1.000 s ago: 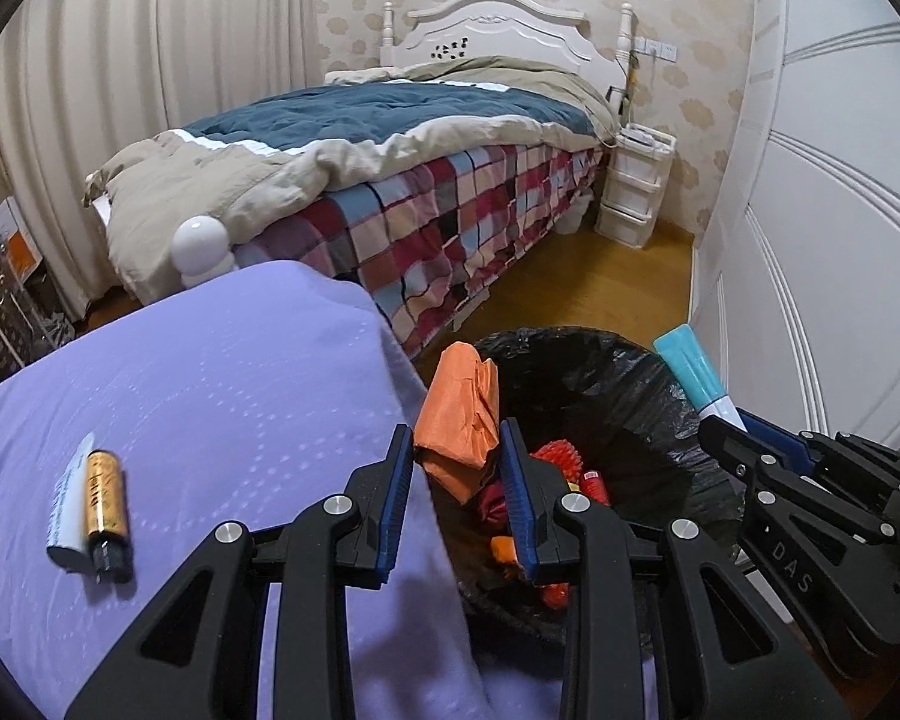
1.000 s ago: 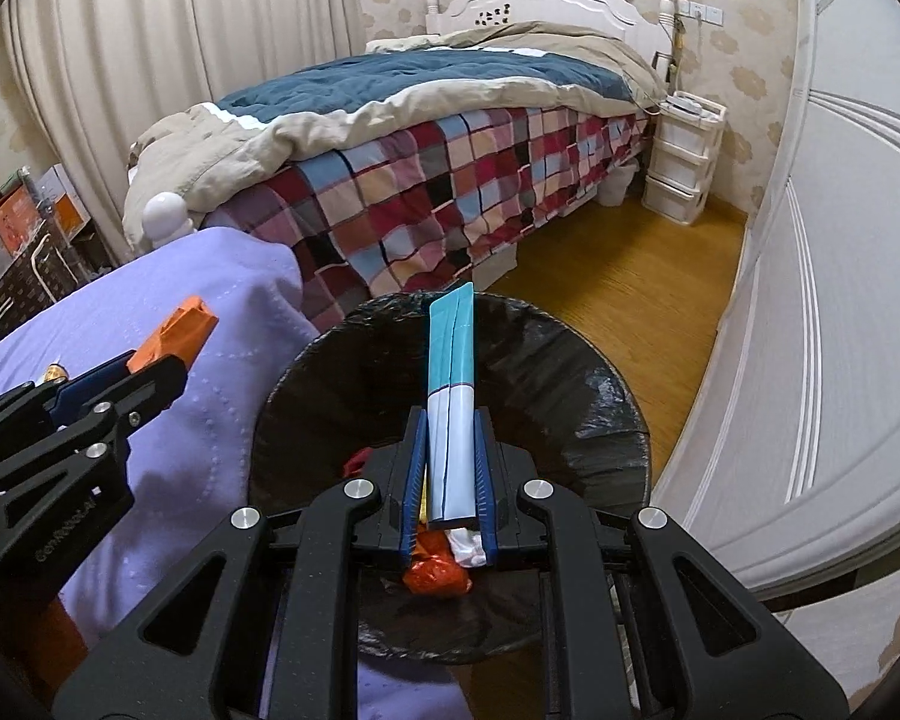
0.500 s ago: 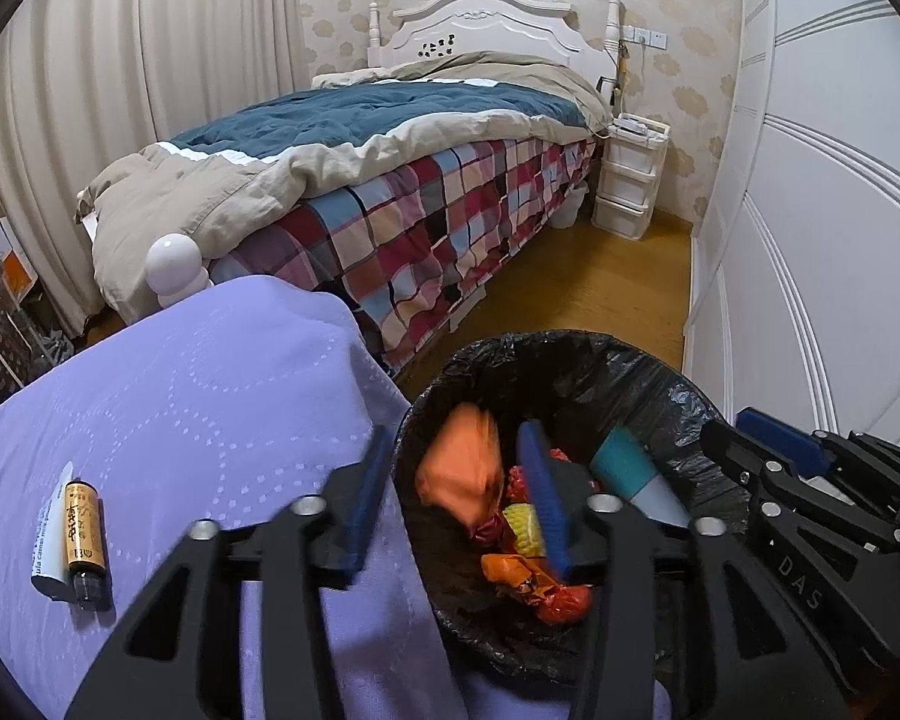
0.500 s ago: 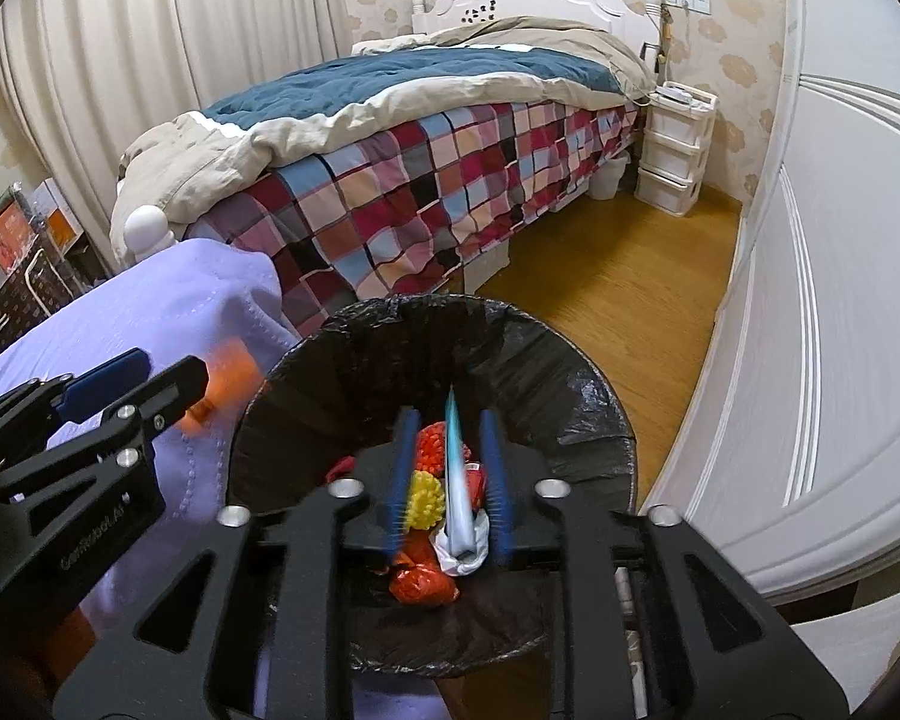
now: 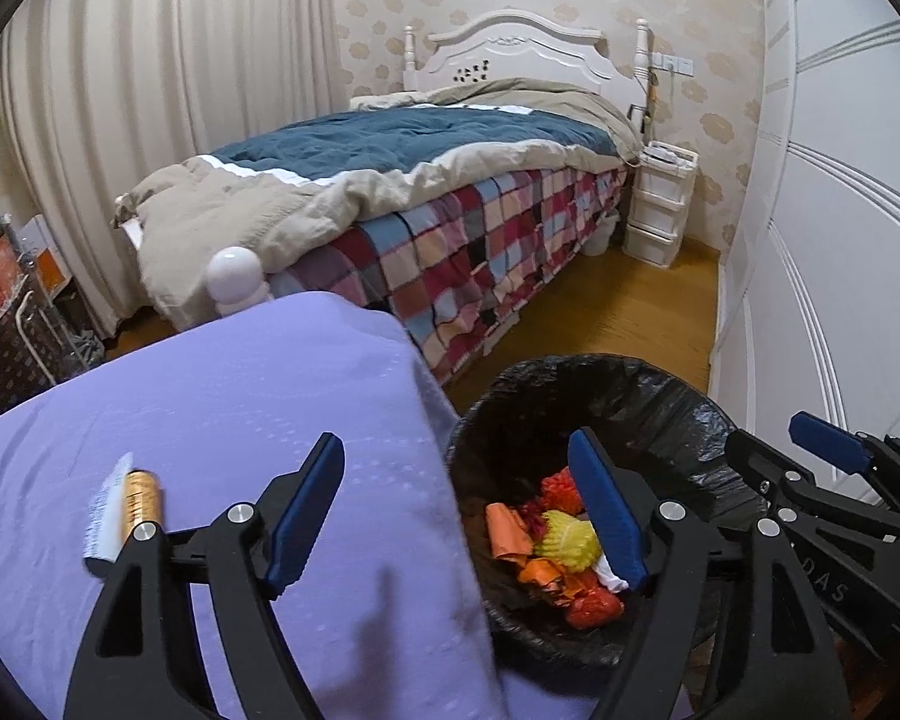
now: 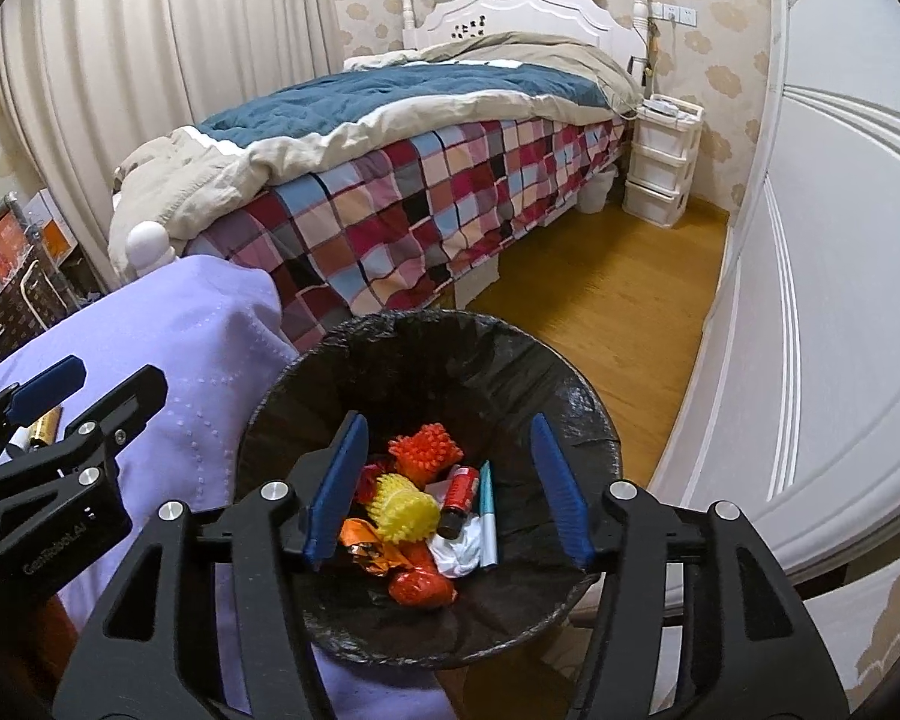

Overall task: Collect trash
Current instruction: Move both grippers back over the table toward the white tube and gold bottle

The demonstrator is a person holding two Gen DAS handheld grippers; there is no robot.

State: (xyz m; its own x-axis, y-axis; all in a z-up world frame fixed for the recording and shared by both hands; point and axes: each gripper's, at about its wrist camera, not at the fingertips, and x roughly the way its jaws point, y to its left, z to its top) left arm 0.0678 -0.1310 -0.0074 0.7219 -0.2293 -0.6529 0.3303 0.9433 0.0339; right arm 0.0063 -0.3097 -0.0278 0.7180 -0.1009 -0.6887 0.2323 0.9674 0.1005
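A bin lined with a black bag (image 6: 510, 372) (image 5: 648, 384) stands beside a purple-covered table (image 5: 210, 396). In it lie an orange wrapper (image 5: 507, 531), a teal tube (image 6: 487, 510), yellow (image 6: 405, 507) and red (image 6: 426, 447) spiky balls and a small red bottle (image 6: 461, 492). My left gripper (image 5: 459, 510) is open and empty, straddling the table edge and bin rim. My right gripper (image 6: 447, 492) is open and empty above the bin. A gold tube (image 5: 141, 495) on a white tube (image 5: 105, 510) lies on the table, left of the left gripper.
A bed with a plaid cover (image 5: 462, 252) stands behind the table and bin. A white wardrobe (image 6: 810, 300) runs along the right. White drawers (image 5: 660, 210) stand by the bed head. Boxes and a rack (image 5: 12, 300) are at the far left. Wooden floor (image 6: 600, 288) lies between bed and wardrobe.
Both grippers opened. The orange wrapper dropped from the left one and the teal tube from the right one into the bin. Both now hold nothing.
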